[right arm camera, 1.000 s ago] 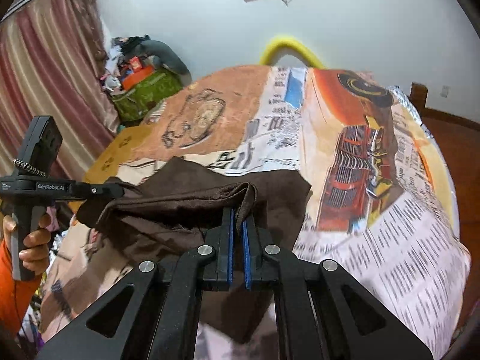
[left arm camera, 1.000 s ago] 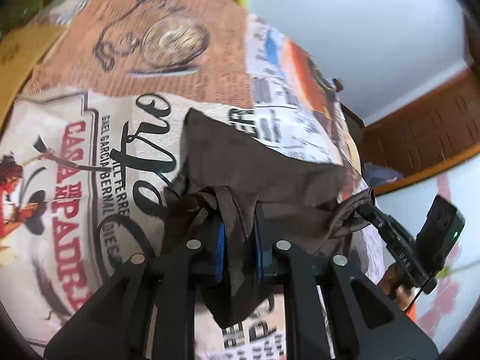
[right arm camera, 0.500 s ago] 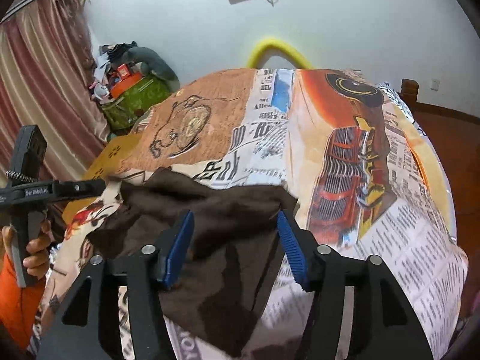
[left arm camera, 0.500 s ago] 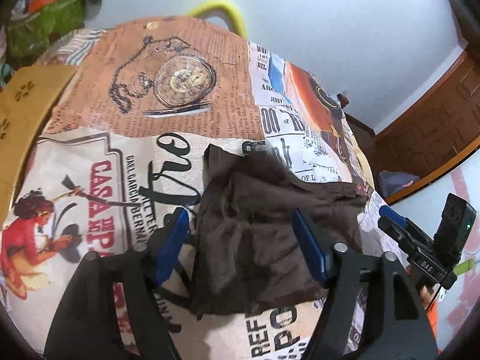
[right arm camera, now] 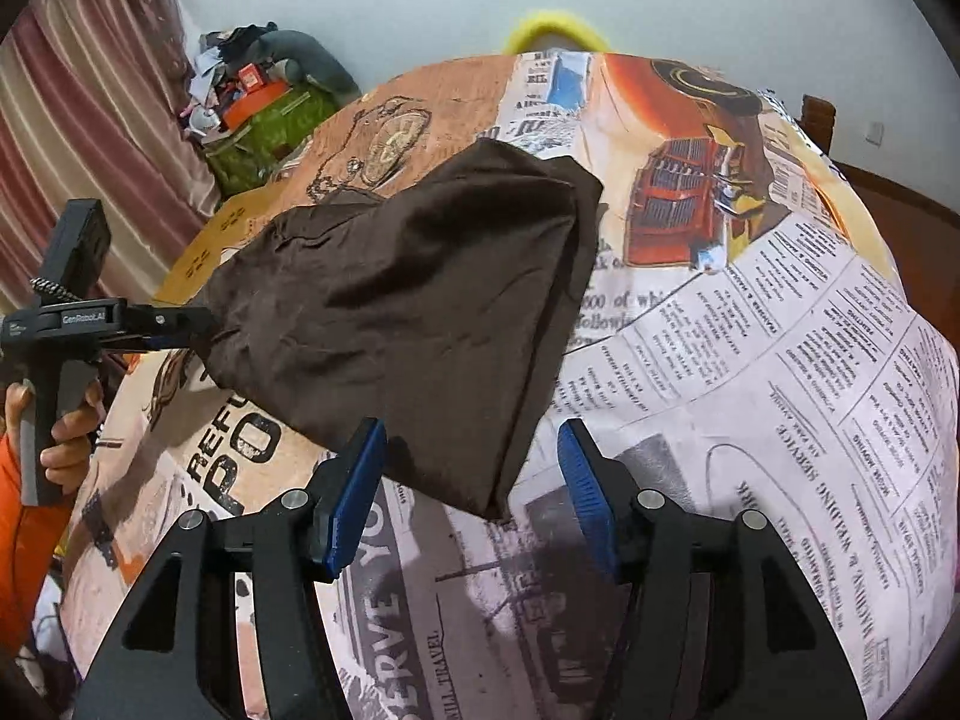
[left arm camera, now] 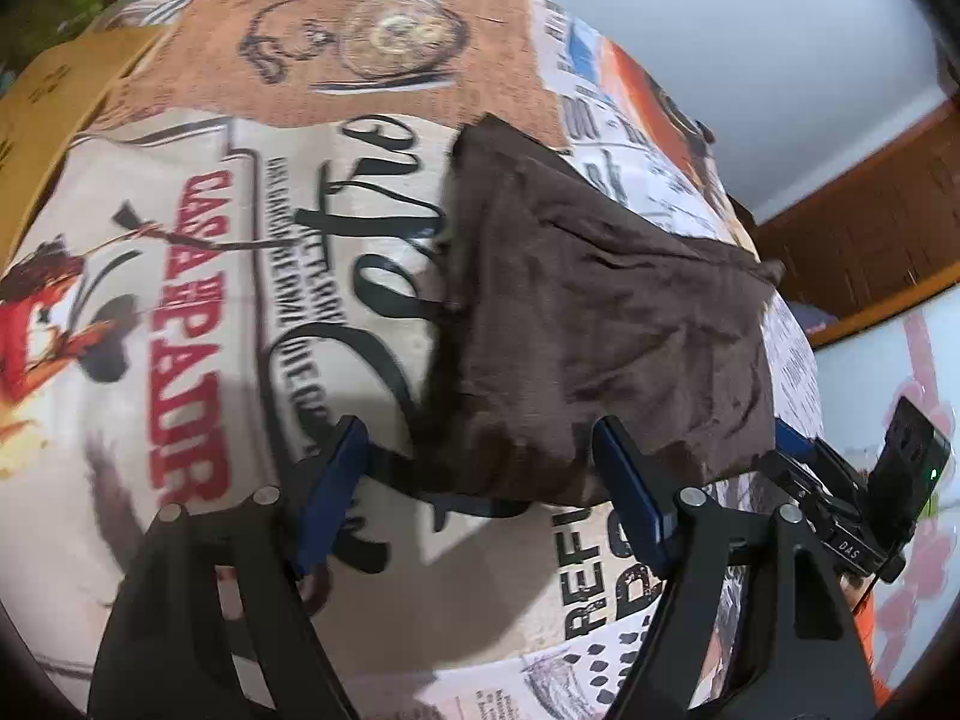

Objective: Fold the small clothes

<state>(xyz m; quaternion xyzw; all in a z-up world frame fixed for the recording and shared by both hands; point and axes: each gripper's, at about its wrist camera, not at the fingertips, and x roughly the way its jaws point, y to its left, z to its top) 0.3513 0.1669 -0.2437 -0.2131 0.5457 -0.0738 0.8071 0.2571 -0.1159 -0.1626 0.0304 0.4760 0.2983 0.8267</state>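
The dark brown, soft woven cloth garment [left arm camera: 606, 324] lies folded on the surface covered with a printed newspaper-pattern tablecloth [left arm camera: 198, 312], creased and slightly puffed instead of pressed flat. The left gripper [left arm camera: 480, 498] has its blue-padded fingers [left arm camera: 333, 486] spread apart at the garment's near edge, holding nothing. The right gripper [right arm camera: 471, 489] is likewise spread wide, its fingers [right arm camera: 354, 492] straddling the near corner of the cloth without clamping it. In the right wrist view, the left gripper's tip sits right at the garment's left edge; whether it touches is unclear.

The likely trouble is the limp fabric: the upper layer looks loosely draped, so the fold could slump or spring open. A finger catching one layer only would drag the layers out of line, and the smooth tablecloth may bunch under any pull.
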